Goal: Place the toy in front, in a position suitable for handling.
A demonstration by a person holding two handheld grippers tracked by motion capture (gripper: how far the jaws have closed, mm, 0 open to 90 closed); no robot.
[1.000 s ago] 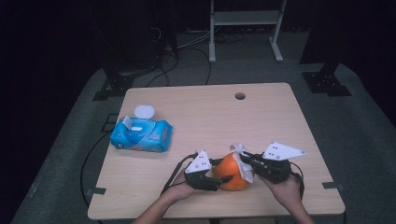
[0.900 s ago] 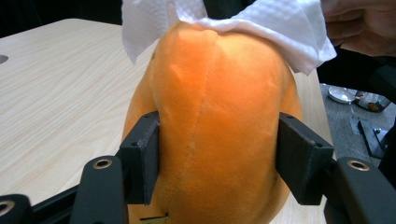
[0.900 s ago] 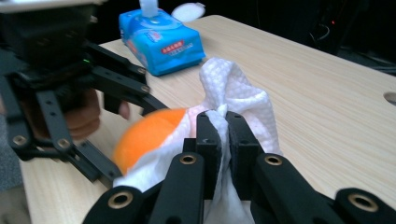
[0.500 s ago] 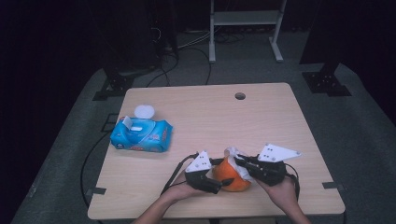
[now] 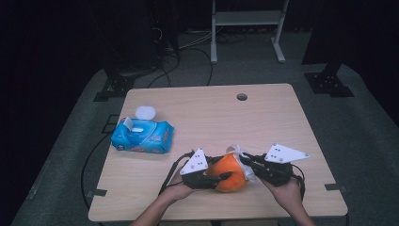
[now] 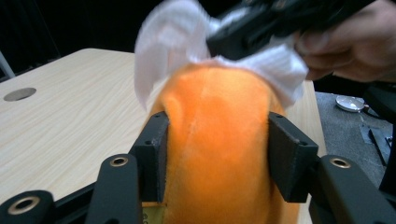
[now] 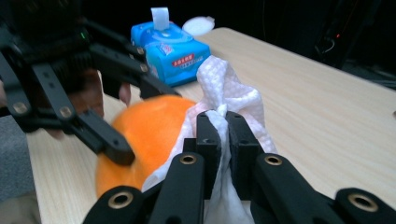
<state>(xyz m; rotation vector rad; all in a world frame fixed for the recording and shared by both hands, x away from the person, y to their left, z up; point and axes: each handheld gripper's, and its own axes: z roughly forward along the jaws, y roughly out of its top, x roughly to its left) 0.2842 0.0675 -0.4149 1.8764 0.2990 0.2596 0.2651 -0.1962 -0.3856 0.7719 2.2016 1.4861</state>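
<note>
— Both grippers and the orange plush ball [image 5: 227, 172] are sitting slightly lower toward the desk's [image 5: 211, 117] near edge than a second ago.

— Is the left gripper [image 6: 215, 154] squeezing it?

— Yes, its jaws are pinching the fuzzy ball's sides. The right gripper's [image 7: 223, 133] jaws are pressing together on a crumpled, dimpled white wipe [image 7: 224, 93], which is hiding the ball's top. The blue wipes pack [image 5: 142, 136] is lying well apart.

Blue wet-wipe pack [image 5: 142, 136], lid flipped open, one wipe tab protruding, lying near the left edge of the wooden bench [image 5: 211, 117]. Round cable hole [image 5: 242, 97] near the far edge. White metal frame [image 5: 248, 21] stands beyond.
</note>
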